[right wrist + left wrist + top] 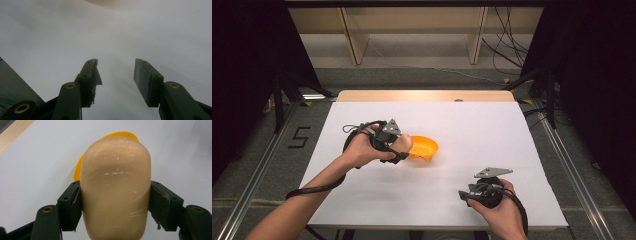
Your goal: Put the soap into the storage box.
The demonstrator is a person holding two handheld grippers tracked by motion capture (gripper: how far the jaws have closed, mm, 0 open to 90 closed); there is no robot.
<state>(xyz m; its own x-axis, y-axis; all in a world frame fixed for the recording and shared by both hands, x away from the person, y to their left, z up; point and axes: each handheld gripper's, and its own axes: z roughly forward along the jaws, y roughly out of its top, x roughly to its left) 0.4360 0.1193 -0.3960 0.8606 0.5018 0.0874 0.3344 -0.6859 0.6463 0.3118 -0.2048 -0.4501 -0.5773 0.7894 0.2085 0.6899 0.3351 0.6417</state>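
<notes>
White tabletop (pixel 512 130): left gripper (pixel 404 150) clamps a tan rounded block (pixel 116 187) over the orange plastic bowl (pixel 426 147), centre frame; lowering comes next. Right gripper (pixel 116 80) gapes empty.

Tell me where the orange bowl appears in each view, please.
High view: orange bowl at table centre, just right of the left gripper.
Left gripper view: its rim curves behind the held beige block.
Right gripper view: not in it.
Shared landmark: the white table surface.

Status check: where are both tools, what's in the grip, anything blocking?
Left tool shut on tan rounded block, beside orange bowl. Right tool open, nothing between its pads, low over white table. Nothing in the way.
</notes>
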